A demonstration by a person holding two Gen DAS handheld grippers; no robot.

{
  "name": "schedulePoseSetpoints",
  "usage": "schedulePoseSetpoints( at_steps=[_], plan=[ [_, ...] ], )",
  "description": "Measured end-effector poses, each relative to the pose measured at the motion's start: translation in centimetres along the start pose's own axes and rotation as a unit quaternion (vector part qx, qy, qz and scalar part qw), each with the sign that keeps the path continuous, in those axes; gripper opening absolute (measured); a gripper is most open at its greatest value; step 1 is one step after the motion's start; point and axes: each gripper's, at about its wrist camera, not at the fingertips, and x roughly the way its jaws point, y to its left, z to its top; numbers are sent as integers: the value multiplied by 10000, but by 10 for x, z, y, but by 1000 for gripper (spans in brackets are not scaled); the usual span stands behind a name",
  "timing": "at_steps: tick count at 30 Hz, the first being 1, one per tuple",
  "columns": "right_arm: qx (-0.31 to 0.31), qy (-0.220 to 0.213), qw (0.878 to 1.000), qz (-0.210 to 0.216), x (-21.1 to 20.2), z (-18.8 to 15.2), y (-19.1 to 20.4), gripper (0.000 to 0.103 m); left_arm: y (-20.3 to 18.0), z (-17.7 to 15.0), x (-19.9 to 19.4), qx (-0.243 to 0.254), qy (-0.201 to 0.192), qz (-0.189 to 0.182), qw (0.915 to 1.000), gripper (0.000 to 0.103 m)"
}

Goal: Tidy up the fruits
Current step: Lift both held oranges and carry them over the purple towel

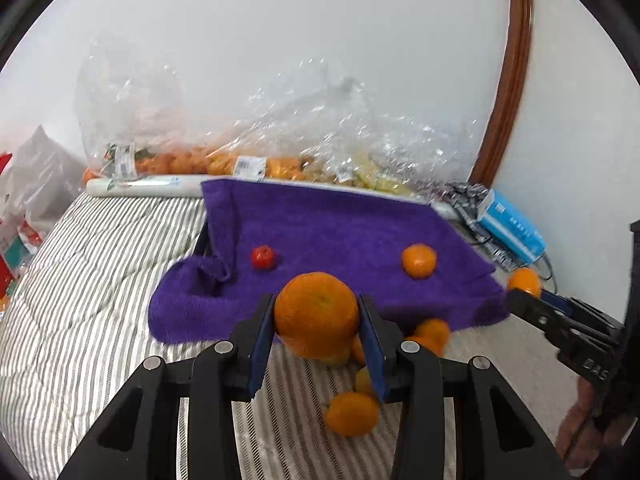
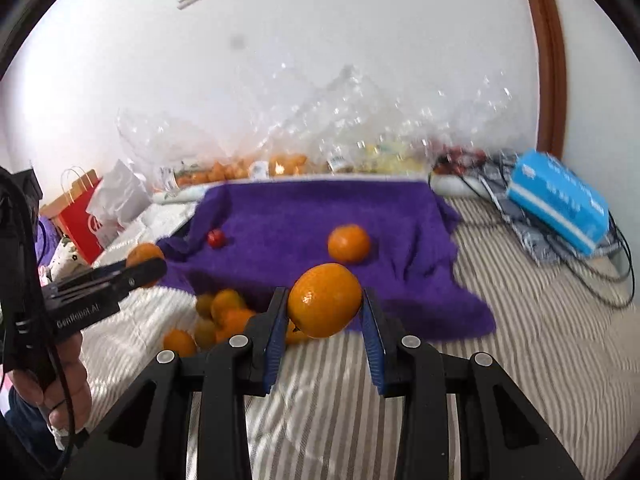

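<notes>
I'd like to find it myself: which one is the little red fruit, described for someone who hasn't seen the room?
Find the purple towel draped over a raised surface on the striped bed. On its left part lies the small red fruit, apart from a loose orange. It is the only red fruit there, and smaller.

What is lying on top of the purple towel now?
On the purple towel lie one orange and a small red fruit, apart from each other. What the towel covers underneath cannot be seen.
</notes>
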Motion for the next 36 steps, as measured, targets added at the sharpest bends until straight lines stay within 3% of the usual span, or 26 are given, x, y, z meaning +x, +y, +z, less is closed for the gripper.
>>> schedulePoseSetpoints(
  at_steps=[8,15,22,25,36],
  plan=[
    [-186,-250,9994,125,9,37,3,36,-2,36,4,-26,-142,-24,9999,39],
    [-365,-415,9983,158,24,62,1,36,6,57,38,-415,-106,69,9991,39],
    [-108,-15,9995,284,64,48,-17,36,21,42,68,-522,120,361,9979,39],
    [-86,136,9997,197,74,44,-22,36,31,40,76,-731,218,301,9966,39],
    [238,167,9996,36,80,42,-47,36,36,37,89,-765,314,448,9956,39]
  ],
)
